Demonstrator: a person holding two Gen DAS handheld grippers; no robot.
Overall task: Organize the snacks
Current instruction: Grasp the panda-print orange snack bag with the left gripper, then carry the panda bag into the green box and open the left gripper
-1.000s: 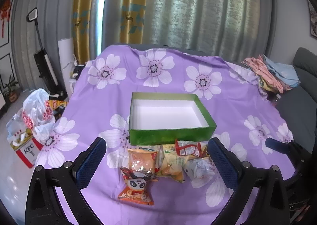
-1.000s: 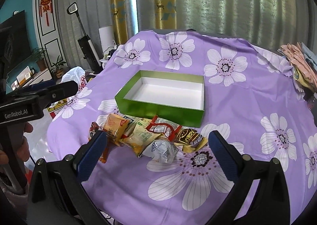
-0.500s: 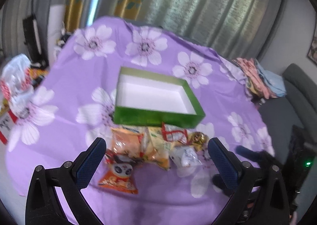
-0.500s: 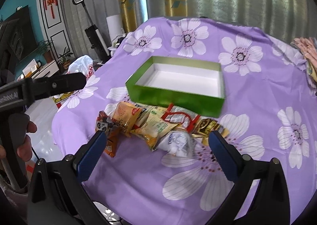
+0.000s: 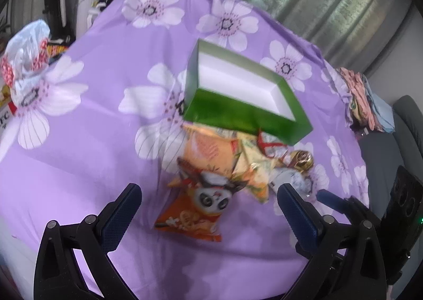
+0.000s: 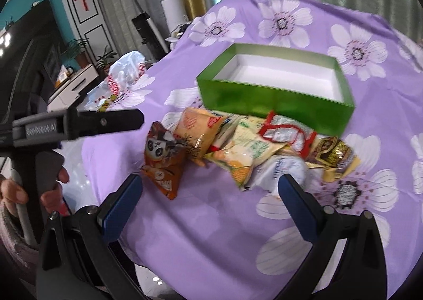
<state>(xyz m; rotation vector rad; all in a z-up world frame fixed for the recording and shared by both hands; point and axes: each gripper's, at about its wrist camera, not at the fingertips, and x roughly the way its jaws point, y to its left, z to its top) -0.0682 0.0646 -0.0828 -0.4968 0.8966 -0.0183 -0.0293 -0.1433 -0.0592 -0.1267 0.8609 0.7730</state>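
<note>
An empty green box (image 5: 238,112) (image 6: 275,101) with a white inside stands on the purple flowered cloth. In front of it lies a heap of snack packets: an orange panda packet (image 5: 201,202) (image 6: 164,159), a yellow packet (image 6: 198,133), a pale green-and-yellow packet (image 6: 243,154), a red-and-white packet (image 6: 285,133), a white pouch (image 6: 280,170) and a gold-brown packet (image 6: 333,151). My left gripper (image 5: 208,210) is open, low over the panda packet. My right gripper (image 6: 208,199) is open, just short of the heap. Neither holds anything.
The cloth-covered table (image 5: 79,141) drops off at its near and left edges. A white plastic bag (image 5: 23,54) sits on the floor at left. Folded clothes (image 5: 364,99) lie at the far right. The left gripper's body (image 6: 79,122) reaches in from the left of the right wrist view.
Both grippers have moved forward and down toward the snack heap. The left view has swung so the panda packet now sits between its fingers. Both stay open.
</note>
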